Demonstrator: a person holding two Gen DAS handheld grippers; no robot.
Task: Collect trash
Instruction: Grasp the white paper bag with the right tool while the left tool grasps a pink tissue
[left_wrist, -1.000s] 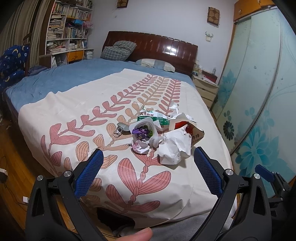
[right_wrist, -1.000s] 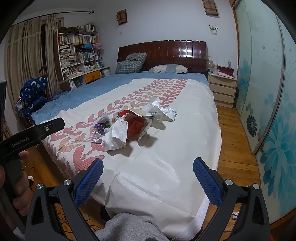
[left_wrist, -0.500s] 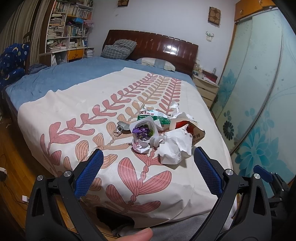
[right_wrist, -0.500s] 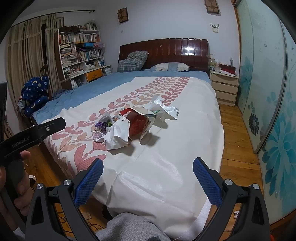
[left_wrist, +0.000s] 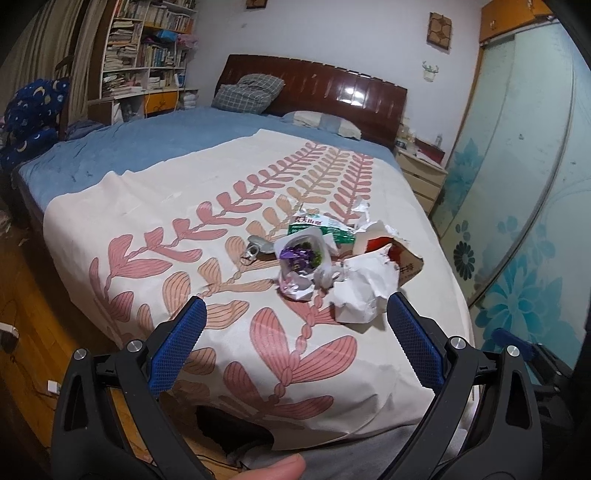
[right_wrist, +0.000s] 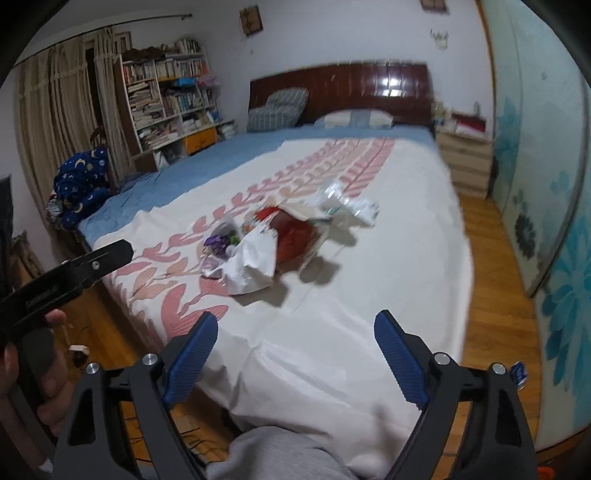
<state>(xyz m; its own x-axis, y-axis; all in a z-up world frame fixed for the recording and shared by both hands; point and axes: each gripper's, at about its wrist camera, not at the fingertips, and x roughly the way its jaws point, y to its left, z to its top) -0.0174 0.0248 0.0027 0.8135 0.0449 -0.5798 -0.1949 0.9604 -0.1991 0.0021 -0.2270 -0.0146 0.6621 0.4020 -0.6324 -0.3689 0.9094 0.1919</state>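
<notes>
A pile of trash lies on the leaf-patterned bedspread (left_wrist: 166, 206): crumpled white paper (left_wrist: 364, 291), a torn red and brown carton (left_wrist: 400, 256), a clear cup with purple wrappers (left_wrist: 301, 254), a green and white wrapper (left_wrist: 321, 225) and a crushed can (left_wrist: 255, 247). The pile also shows in the right wrist view, with the white paper (right_wrist: 255, 266) and red carton (right_wrist: 291, 232). My left gripper (left_wrist: 293, 341) is open and empty, short of the pile. My right gripper (right_wrist: 295, 356) is open and empty over the bed's near edge.
A bookshelf (left_wrist: 144, 55) stands at the back left, a wooden headboard (left_wrist: 332, 88) with pillows behind. A nightstand (left_wrist: 421, 177) and sliding glass doors (left_wrist: 524, 184) are at the right. Wooden floor (right_wrist: 491, 280) runs beside the bed.
Both grippers have moved a little closer to the bed and the pile. The right wrist view has swung and is blurred. Both stay open.
</notes>
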